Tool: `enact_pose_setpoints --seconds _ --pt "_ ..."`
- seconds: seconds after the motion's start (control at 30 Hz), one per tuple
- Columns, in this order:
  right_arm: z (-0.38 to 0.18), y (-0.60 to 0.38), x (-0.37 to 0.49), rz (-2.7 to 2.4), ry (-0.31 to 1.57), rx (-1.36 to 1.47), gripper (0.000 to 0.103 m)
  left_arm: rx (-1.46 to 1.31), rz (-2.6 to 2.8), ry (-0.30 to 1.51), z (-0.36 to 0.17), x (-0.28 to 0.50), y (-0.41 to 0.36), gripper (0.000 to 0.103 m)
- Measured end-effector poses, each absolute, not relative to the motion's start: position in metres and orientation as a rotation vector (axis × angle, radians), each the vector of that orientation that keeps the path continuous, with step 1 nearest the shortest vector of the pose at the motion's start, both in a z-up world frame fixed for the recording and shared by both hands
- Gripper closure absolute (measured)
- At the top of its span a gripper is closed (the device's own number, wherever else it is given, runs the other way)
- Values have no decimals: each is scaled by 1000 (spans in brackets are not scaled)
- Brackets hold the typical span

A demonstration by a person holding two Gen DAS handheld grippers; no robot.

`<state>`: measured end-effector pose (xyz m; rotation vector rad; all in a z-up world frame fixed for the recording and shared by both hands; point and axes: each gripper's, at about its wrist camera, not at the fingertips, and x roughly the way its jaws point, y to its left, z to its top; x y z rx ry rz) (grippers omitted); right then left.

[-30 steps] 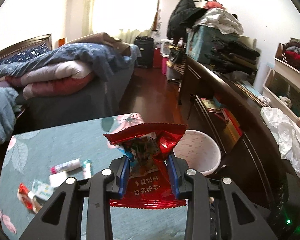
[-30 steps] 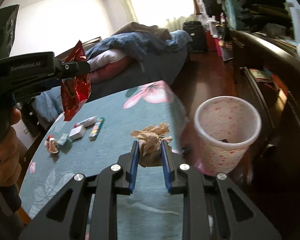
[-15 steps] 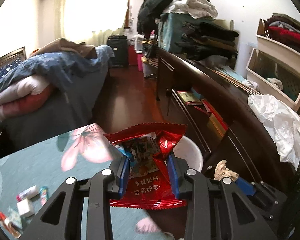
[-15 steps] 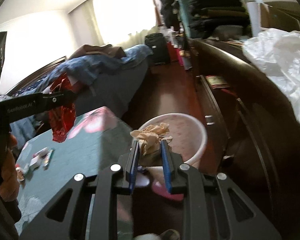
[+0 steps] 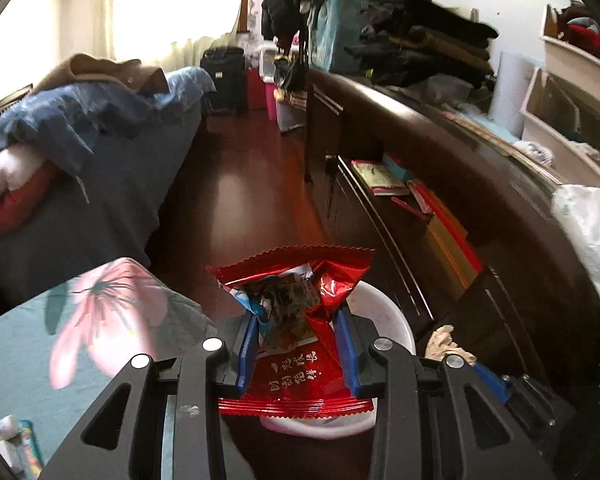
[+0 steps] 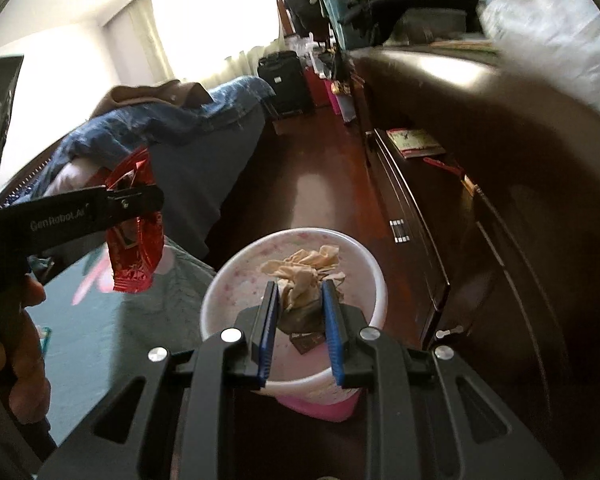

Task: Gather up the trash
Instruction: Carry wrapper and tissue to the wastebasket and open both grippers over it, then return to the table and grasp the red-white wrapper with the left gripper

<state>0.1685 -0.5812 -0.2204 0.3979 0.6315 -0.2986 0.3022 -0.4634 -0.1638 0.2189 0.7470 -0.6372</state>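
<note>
My left gripper (image 5: pixel 296 322) is shut on a red foil snack wrapper (image 5: pixel 296 376) and holds it over the near rim of a white, pink-speckled trash bin (image 5: pixel 384 316) on the floor. In the right wrist view the wrapper (image 6: pixel 134 236) hangs left of the bin (image 6: pixel 236 280), above the table's edge. My right gripper (image 6: pixel 300 300) is shut on a crumpled beige tissue (image 6: pixel 306 270) directly above the bin's opening. The tissue also shows in the left wrist view (image 5: pixel 446 342).
A teal floral tablecloth (image 5: pixel 32 344) covers the table at left, with small wrappers (image 5: pixel 18 442) on it. A dark wooden cabinet (image 5: pixel 440 184) runs along the right. A bed with piled bedding (image 5: pixel 60 120) stands left. Dark wooden floor lies between them.
Both grippers have swung right, off the table toward the bin. The tissue now hangs over the bin's opening and the red wrapper is at its near rim. Both stay shut.
</note>
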Motion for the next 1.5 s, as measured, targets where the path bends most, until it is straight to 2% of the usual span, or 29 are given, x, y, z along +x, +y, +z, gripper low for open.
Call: enact_pose_setpoints --seconds 0.2,0.23,0.37,0.47,0.7,0.87,0.97,1.37,1.5 --pt "-245 -587 205 -297 678 374 76 216 -600 759 -184 323 -479 54" --pt "-247 -587 208 -301 676 365 72 206 -594 755 -184 327 -479 52" --pt "-253 -585 217 -321 667 331 53 182 -574 716 -177 335 -477 29" --pt "-258 -585 217 -325 666 335 49 171 -567 680 -168 334 -472 18" --pt "-253 -574 204 -329 687 324 48 149 -540 639 -149 323 -443 17" --pt "-235 -549 183 -317 687 303 42 135 -497 625 -141 299 -399 12" --pt "-223 -528 172 -293 691 283 35 160 -438 618 -140 282 -364 11" --pt "-168 -388 148 -44 672 100 23 189 -59 665 -151 249 -174 9" --pt "-160 -341 151 38 676 29 22 129 44 677 -160 242 -112 4"
